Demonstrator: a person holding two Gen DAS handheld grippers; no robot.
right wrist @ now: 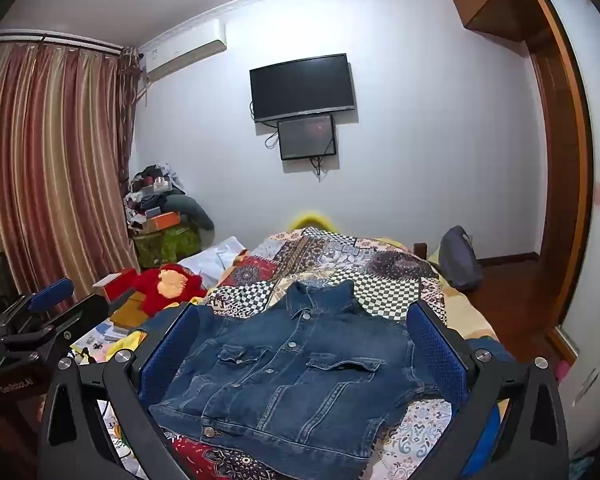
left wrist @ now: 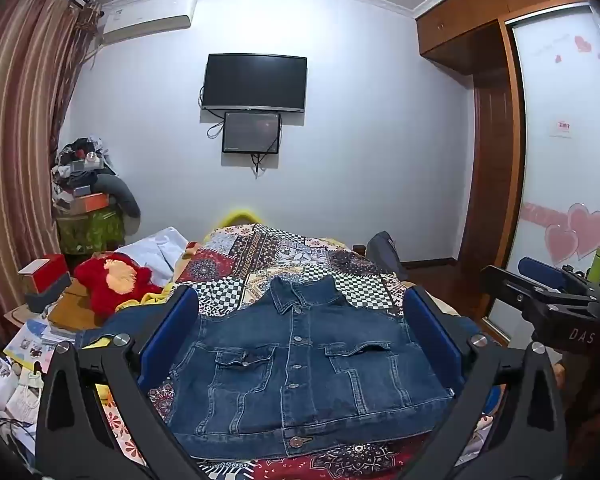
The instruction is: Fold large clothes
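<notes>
Jacket lies flat on the bed, front up, buttoned, collar toward the far wall, hem toward the camera. Body spread out; the sleeves run off to either side behind the fingers, so can't tell how they lie.

Step, by my read: pre-fold, approach only. Nothing gripped yet, no fold made. Next move prob. needs each gripper to drop to a side edge or shoulder/sleeve, pinch the denim, then carry it in over the chest. Denim looks thick & stiff, so a full bite on a seam should hold better than a thin pinch.

Left gripper: jaws wide, nothing btwn pads, hovering above the jacket, not touching. Jacket sits centred in its gap, chest pockets just ahead.

Right gripper: also wide, empty, above the cloth w/o contact. In its view the jacket is skewed, hem corner nearer the lower left.

The two grippers sit side by side, each visible at the edge of the other's view.

Around: quilt under the jacket is patchwork; red plush well left of it; clutter beyond that; TV on the far wall.
</notes>
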